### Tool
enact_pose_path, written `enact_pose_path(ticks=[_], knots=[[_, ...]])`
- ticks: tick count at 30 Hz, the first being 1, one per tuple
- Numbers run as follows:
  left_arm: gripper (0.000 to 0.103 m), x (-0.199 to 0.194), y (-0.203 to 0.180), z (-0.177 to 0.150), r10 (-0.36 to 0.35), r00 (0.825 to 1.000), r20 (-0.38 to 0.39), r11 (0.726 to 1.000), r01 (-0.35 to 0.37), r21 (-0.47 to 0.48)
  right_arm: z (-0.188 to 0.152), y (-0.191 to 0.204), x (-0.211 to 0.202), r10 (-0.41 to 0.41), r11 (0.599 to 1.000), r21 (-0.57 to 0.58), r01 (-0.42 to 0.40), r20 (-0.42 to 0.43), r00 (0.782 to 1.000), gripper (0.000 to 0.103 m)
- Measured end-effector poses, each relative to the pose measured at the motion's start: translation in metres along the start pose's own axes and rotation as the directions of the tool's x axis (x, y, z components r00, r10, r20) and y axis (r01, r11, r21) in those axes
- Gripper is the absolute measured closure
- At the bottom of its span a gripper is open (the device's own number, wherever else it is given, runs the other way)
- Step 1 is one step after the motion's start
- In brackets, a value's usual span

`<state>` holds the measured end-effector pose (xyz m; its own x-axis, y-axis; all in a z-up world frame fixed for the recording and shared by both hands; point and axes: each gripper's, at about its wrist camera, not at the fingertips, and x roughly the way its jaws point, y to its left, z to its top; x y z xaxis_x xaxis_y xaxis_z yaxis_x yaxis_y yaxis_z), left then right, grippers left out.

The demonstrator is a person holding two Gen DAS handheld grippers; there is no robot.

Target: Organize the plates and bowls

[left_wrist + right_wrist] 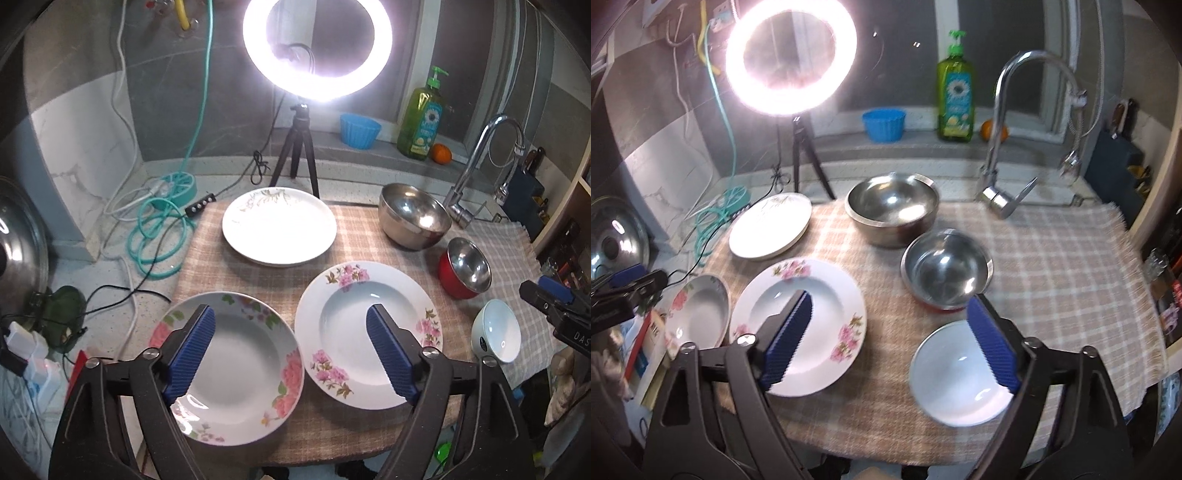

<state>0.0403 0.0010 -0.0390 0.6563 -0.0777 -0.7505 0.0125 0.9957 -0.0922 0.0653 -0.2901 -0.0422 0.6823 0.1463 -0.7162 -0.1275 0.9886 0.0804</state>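
Both grippers hang wide open and empty above the checked cloth (pixel 1052 251) on the counter: the left gripper (pixel 291 354) over the two near floral plates (pixel 236 369) (pixel 369 332), the right gripper (pixel 890 343) between the pink-flowered plate (pixel 798 325) and the small white bowl (pixel 956 373). Farther back lie the white plates (pixel 279 230) on the left, the large steel bowl (pixel 892 214) to their right, and the red-sided steel bowl (pixel 945 273) just beyond the white one.

The ring light (pixel 317 48) is the main source and is blown out to white. Below it, the steel bowls (pixel 893 209) carry glare spots. Corners fall dark with fisheye bending; the right wrist view seems slightly motion-blurred.
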Motion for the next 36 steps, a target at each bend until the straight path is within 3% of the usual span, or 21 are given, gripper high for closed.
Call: enact_pose_path(ticks=[6, 8, 13, 24, 36], knots=[[0.041, 0.028, -0.001, 0.001, -0.072, 0.993, -0.092, 0.997, 0.076, 0.035, -0.021, 0.006, 0.025, 0.077, 0.997, 0.013, -0.076, -0.116, 0.990, 0.054], [0.052, 0.040, 0.001, 0.002, -0.116, 0.983, -0.139, 0.992, 0.121, 0.025, -0.031, 0.010, 0.037, 0.096, 0.995, 0.016, -0.095, -0.162, 0.982, 0.058], [0.062, 0.068, 0.003, 0.007, -0.169, 0.961, -0.221, 0.983, 0.180, 0.030, -0.047, 0.016, 0.060, 0.141, 0.990, 0.041, -0.135, -0.248, 0.959, 0.067], [0.074, 0.121, 0.009, 0.021, -0.216, 0.910, -0.352, 0.969, 0.244, 0.035, -0.073, 0.011, 0.092, 0.234, 0.967, 0.177, -0.181, -0.352, 0.906, 0.068], [0.077, 0.150, 0.012, 0.029, -0.220, 0.877, -0.427, 0.966, 0.255, 0.026, -0.079, 0.005, 0.112, 0.299, 0.939, 0.278, -0.202, -0.370, 0.880, 0.075]])
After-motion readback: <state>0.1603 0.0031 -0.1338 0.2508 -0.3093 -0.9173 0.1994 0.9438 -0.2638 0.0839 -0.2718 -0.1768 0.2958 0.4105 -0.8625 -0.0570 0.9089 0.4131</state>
